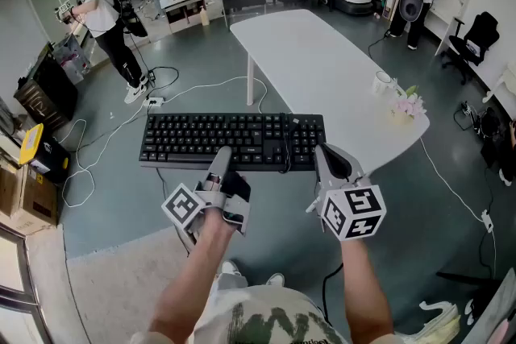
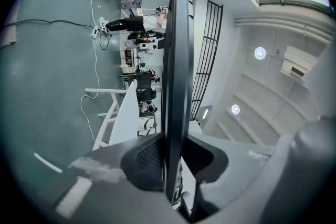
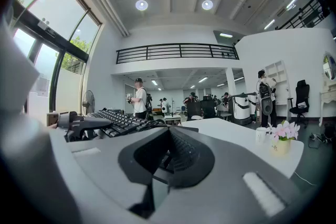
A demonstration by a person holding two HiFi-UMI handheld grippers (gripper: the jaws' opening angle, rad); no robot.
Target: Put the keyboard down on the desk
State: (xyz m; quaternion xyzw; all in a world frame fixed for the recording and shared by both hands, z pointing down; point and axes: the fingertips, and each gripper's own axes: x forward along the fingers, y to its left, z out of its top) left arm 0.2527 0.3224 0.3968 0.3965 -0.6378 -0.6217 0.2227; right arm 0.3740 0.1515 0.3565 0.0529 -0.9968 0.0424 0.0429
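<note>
Now left gripper [image 1: 222, 159] and right gripper [image 1: 323, 154] narrowly clamp the keyboard [image 1: 230, 137] by its near edge. Its length runs across them; the desk [image 1: 322, 68] lies ahead, rightward.

No text, brand, number or sign can be read: the legends on the keys of the keyboard [image 1: 232, 139] are too small to be made out, the dark print on the person's shirt [image 1: 262, 325] is cut off, and only black-and-white square patterns are carried by the marker cubes [image 1: 352, 213].
</note>
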